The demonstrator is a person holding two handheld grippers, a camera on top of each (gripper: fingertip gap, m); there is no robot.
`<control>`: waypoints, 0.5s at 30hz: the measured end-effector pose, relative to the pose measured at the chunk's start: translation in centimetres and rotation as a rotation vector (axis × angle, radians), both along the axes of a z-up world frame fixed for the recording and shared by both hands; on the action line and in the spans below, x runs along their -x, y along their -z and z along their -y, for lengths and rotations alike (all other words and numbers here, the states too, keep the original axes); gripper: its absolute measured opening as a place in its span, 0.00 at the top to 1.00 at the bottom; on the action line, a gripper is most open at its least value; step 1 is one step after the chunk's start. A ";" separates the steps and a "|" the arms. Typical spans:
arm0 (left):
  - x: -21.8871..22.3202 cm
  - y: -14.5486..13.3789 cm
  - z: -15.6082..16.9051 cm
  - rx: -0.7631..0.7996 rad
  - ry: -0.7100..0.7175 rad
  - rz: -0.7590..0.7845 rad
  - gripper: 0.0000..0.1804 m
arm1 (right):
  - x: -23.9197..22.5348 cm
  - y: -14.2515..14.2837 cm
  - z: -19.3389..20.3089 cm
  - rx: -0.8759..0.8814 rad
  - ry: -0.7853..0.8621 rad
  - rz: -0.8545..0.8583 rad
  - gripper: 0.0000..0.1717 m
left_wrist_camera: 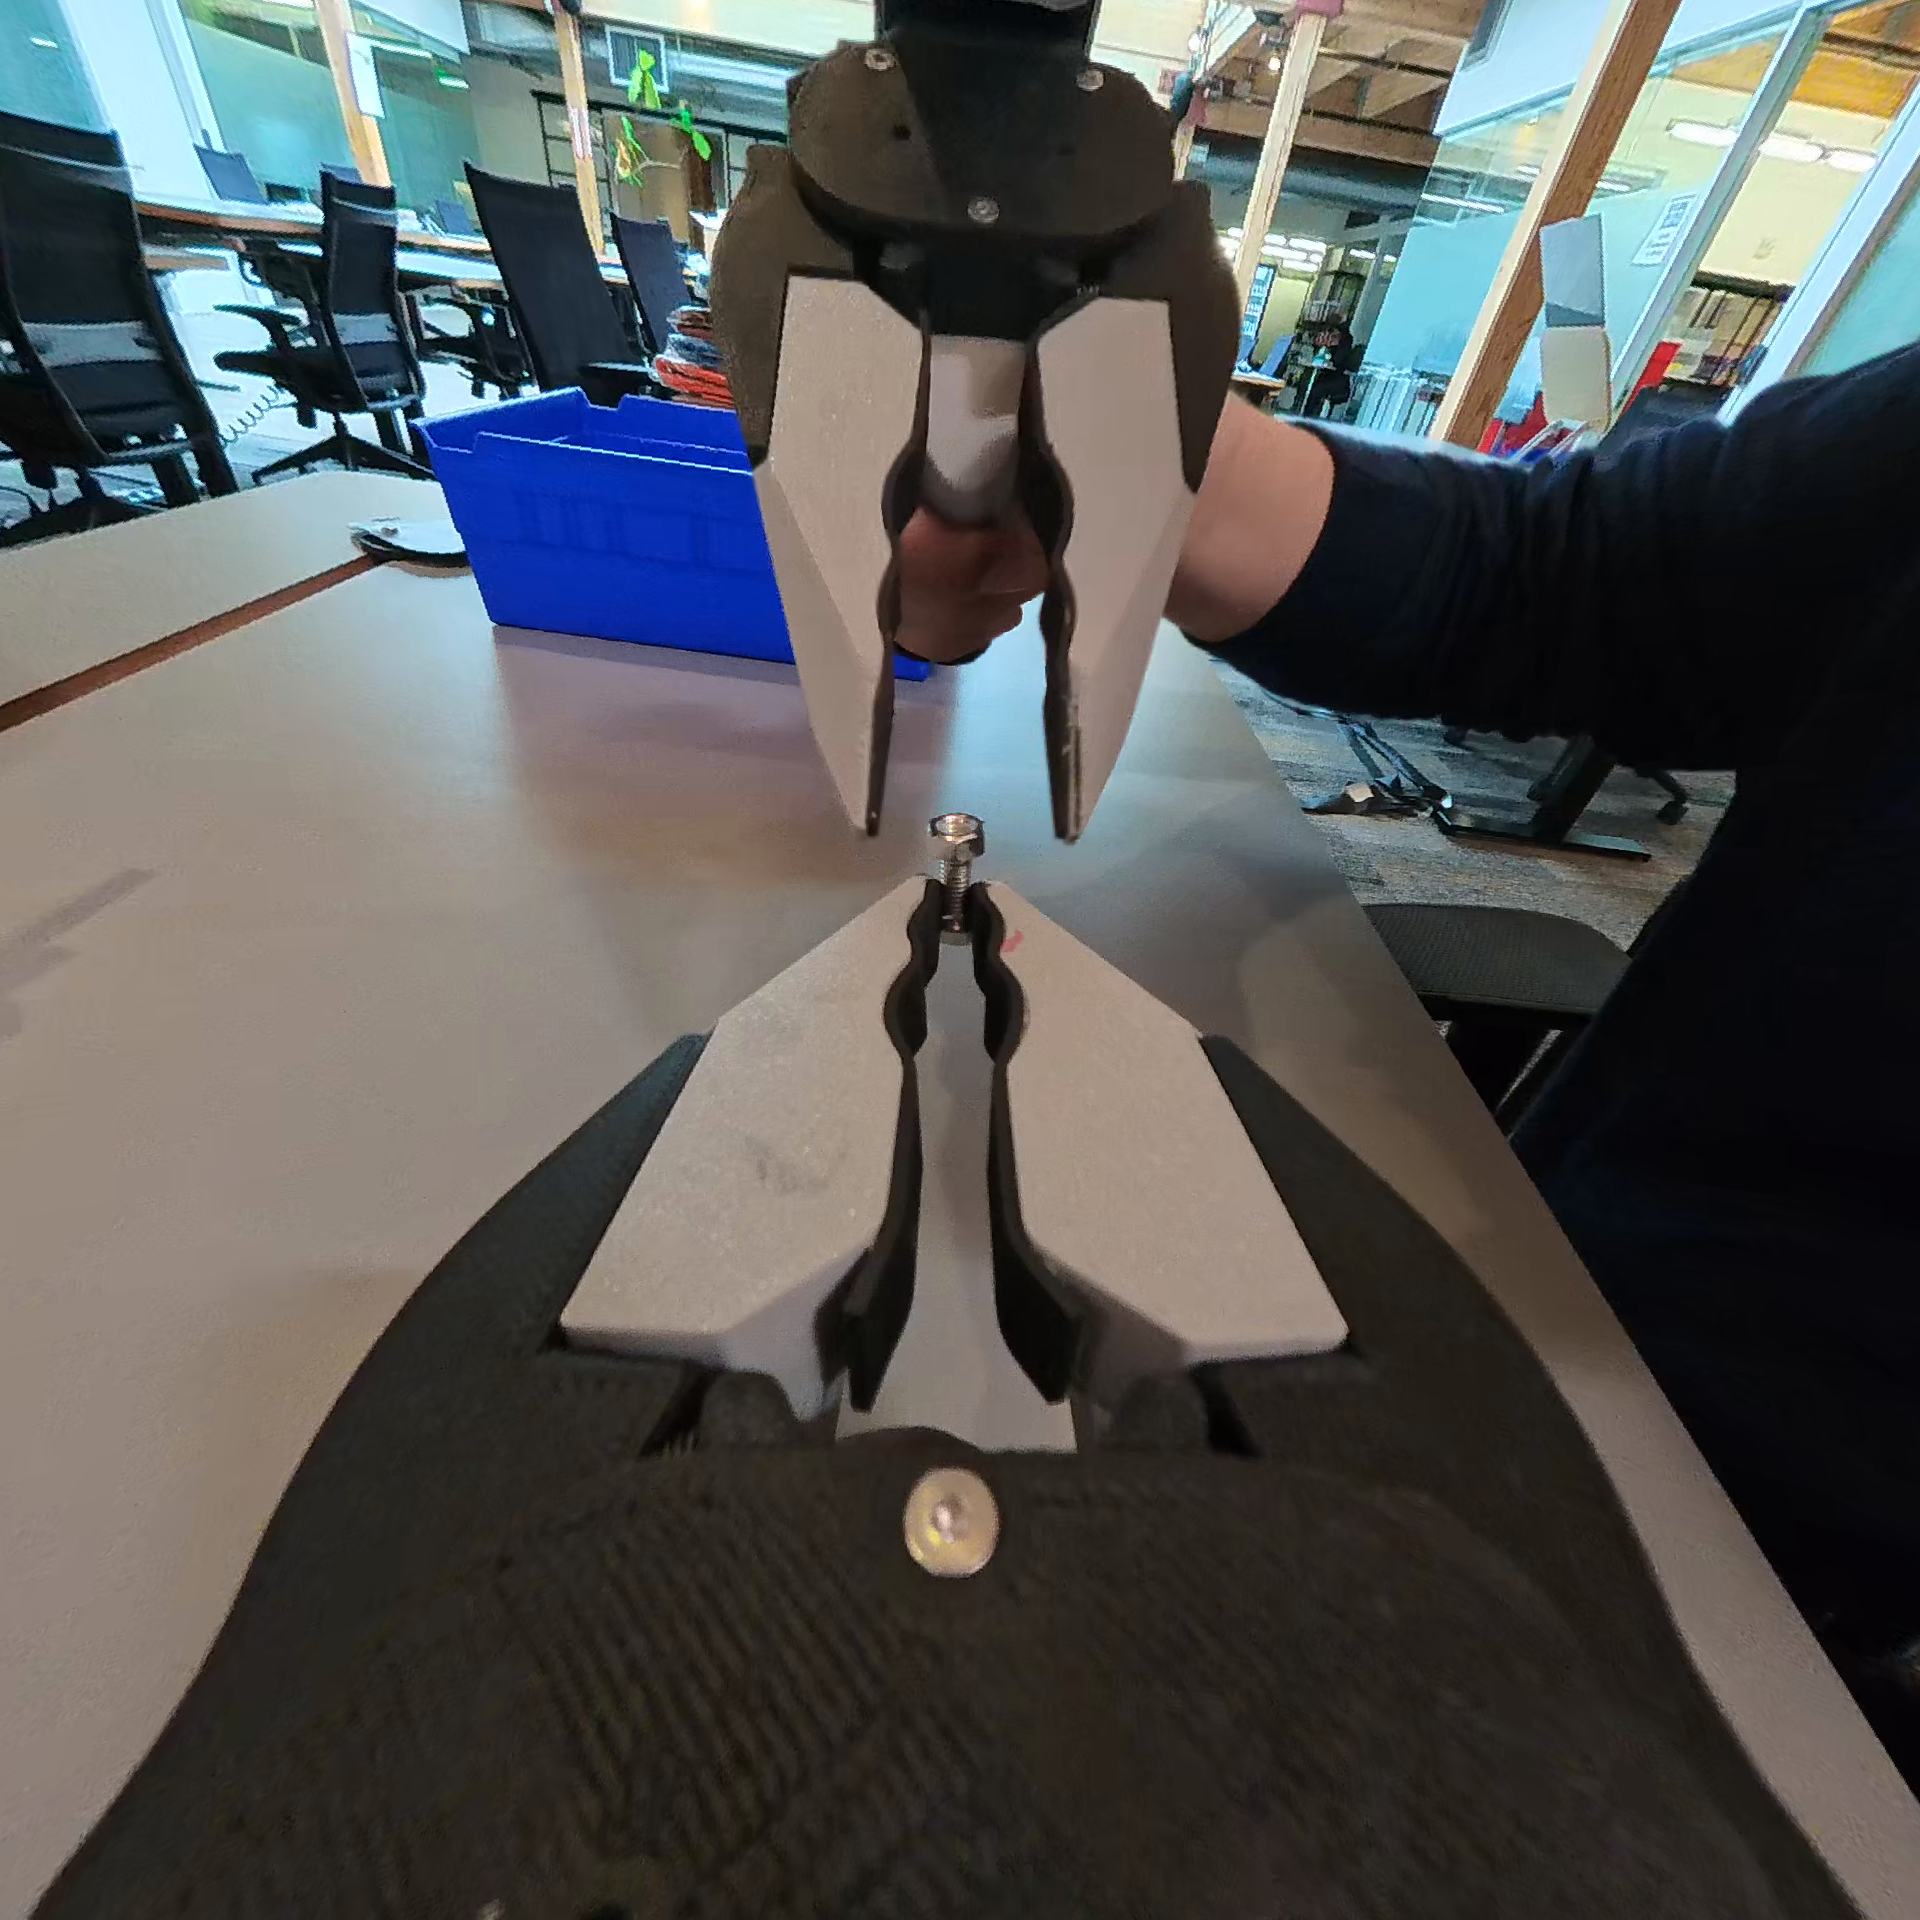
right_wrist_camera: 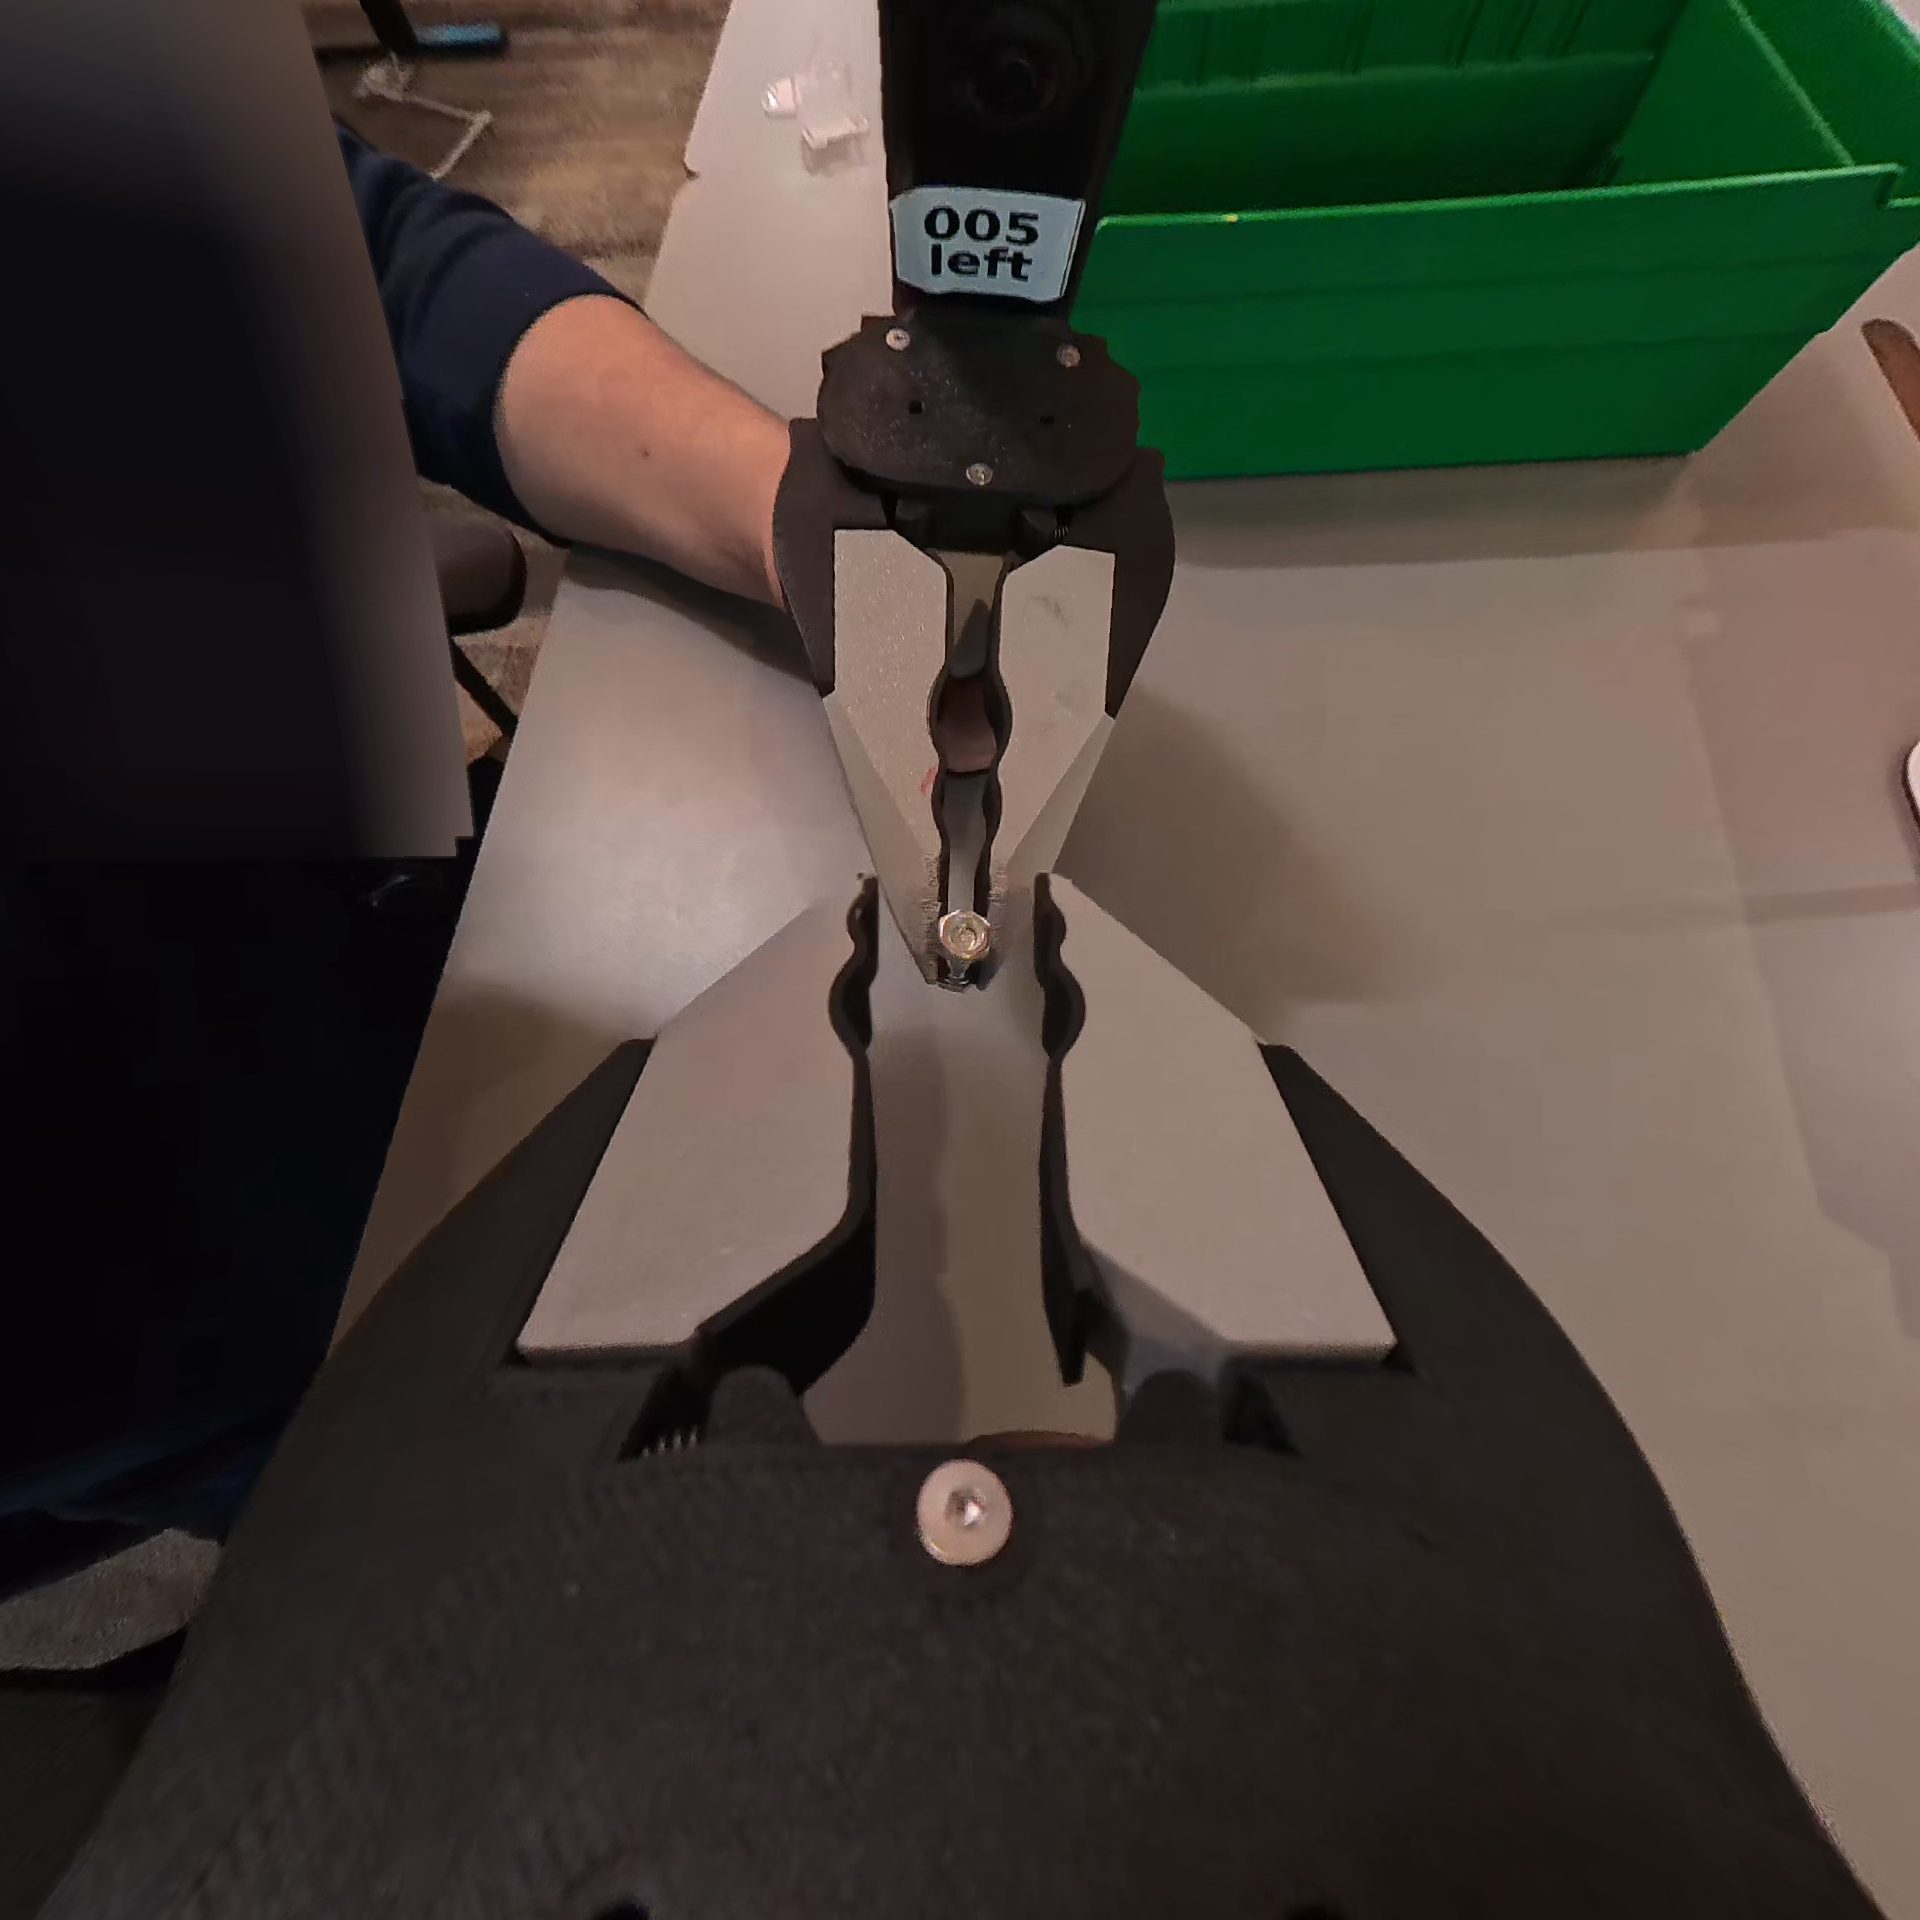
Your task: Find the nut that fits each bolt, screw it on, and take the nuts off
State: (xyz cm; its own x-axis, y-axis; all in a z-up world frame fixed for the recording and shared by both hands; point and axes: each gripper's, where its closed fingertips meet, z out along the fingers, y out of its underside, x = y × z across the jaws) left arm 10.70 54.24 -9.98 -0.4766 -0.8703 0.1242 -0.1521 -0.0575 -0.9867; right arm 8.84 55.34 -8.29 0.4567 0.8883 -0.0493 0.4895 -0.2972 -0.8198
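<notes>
Left tongs (left_wrist_camera: 953, 914) pinching a silver bolt (left_wrist_camera: 953, 891) by its threaded shank, nut (left_wrist_camera: 956, 831) on the far end (pointing at the other tool), right tongs (left_wrist_camera: 971, 826) spread either side of the nut without touching, above a grey table (left_wrist_camera: 416, 883), blue bin (left_wrist_camera: 613, 520) behind.

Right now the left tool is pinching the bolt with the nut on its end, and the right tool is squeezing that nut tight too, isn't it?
Not quite. The left tool does pinch the bolt with the nut on its end, but the right tool is open: in the left wrist view its fingers stand apart on either side of the nut, not touching it.
</notes>
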 end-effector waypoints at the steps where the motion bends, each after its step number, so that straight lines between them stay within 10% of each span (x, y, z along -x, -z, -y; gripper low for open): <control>1: 0.0 0.0 0.0 0.001 -0.002 0.001 0.98 | -0.1 -0.2 0.1 -0.013 0.008 -0.015 0.83; 15: 0.2 -0.7 0.5 -0.001 0.011 0.054 0.98 | 0.2 -1.0 1.1 -0.144 0.092 -0.342 0.79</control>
